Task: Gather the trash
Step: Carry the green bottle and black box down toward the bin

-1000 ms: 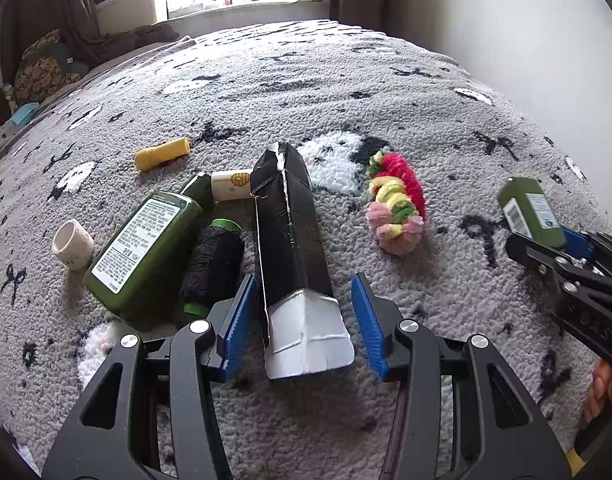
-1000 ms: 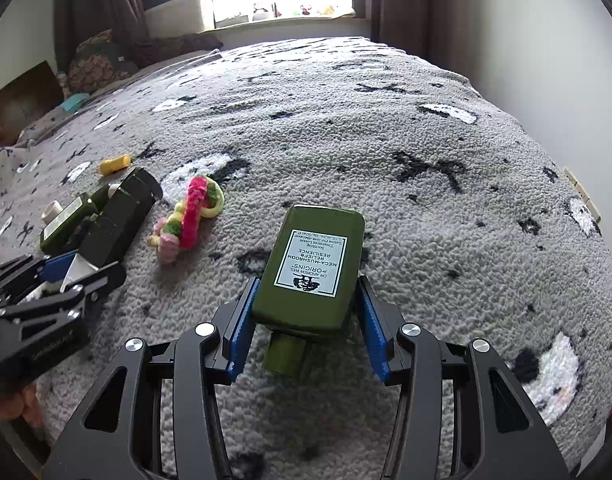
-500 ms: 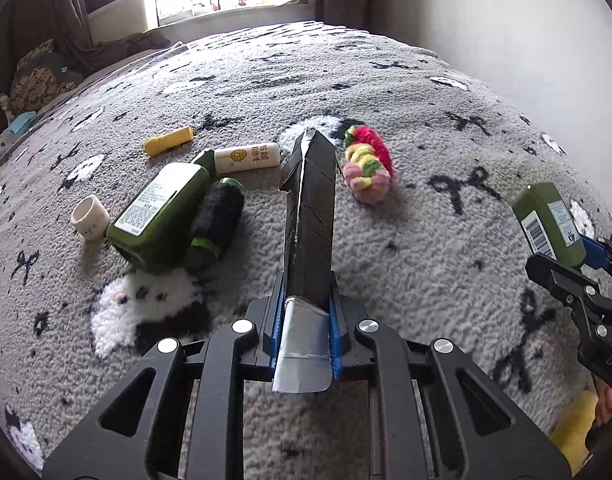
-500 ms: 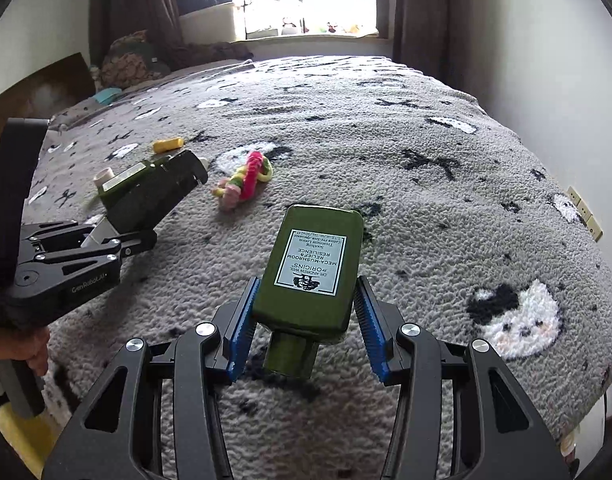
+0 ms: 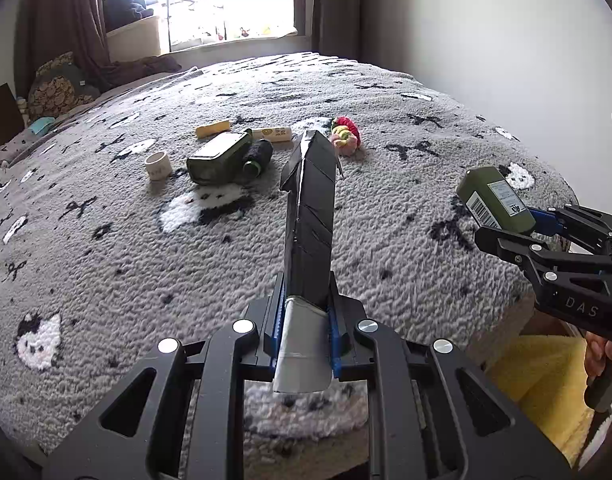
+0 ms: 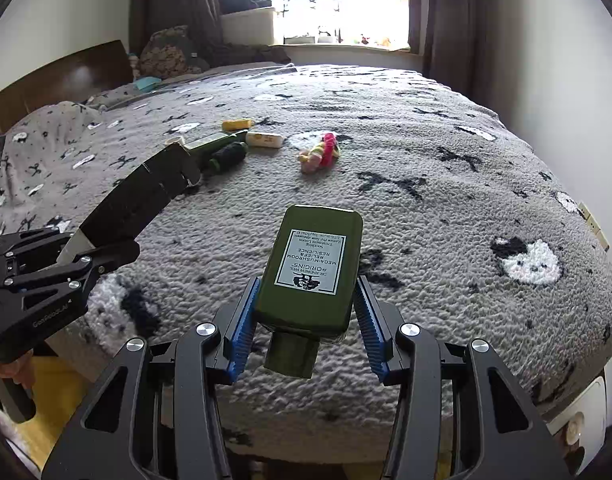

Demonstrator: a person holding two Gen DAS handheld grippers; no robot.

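My left gripper (image 5: 305, 334) is shut on a flattened black carton (image 5: 311, 216) with a silver end, held above the bed's near edge; the carton also shows in the right wrist view (image 6: 142, 196). My right gripper (image 6: 306, 320) is shut on a small green bottle (image 6: 312, 268) with a white label, cap toward me; the bottle also shows at the right of the left wrist view (image 5: 494, 200). On the grey blanket lie a larger green bottle (image 5: 218, 156), a black spool (image 5: 258, 156), a yellow tube (image 5: 213, 129), a white tube (image 5: 272, 134) and a white cap (image 5: 158, 165).
A pink, yellow and green scrunchie (image 5: 346, 134) lies beyond the carton's tip. Something yellow (image 5: 546, 384) sits below the bed edge at right. Pillows (image 5: 54, 92) and a headboard stand at far left; a white wall runs along the right.
My left gripper closed on the black carton, lifted it and drew back toward the bed's near edge. My right gripper pulled back with the small green bottle still in it.
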